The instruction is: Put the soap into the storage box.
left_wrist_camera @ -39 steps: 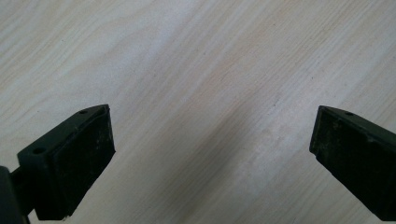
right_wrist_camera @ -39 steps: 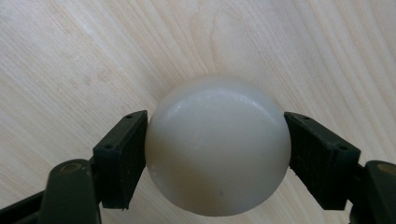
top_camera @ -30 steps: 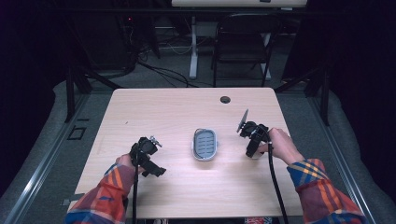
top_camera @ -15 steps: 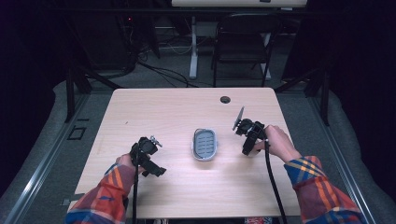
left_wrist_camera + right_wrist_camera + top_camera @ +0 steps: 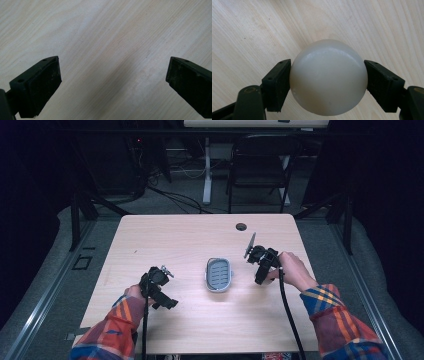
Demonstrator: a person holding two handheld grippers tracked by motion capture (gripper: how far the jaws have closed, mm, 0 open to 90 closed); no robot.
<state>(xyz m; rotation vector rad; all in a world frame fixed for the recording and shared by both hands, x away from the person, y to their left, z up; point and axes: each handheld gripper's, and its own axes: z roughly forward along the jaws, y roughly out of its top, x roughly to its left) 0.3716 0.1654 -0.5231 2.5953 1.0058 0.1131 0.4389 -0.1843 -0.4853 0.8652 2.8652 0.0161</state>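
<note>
High and tongs-mounted views of a two-handed pick-and-place at a wooden table (image 5: 200,235). The right tongs (image 5: 328,80) are clenched on a smooth white ball (image 5: 328,80), one pad pressed to each side of it, with bare tabletop behind; in the high view these right tongs (image 5: 261,261) sit just right of a small grey basket (image 5: 219,274) that lies near the table's middle. Progress, as judged: the ball is already gripped, and what appears left is to carry it over the basket and let go; nothing can be made out inside the basket. The right hand (image 5: 292,270) grips its tool from the right side, forearm angled in. The left tongs (image 5: 112,82) are released, jaws spread wide above bare wood, held low at the table's left (image 5: 157,285), well apart from the basket.
</note>
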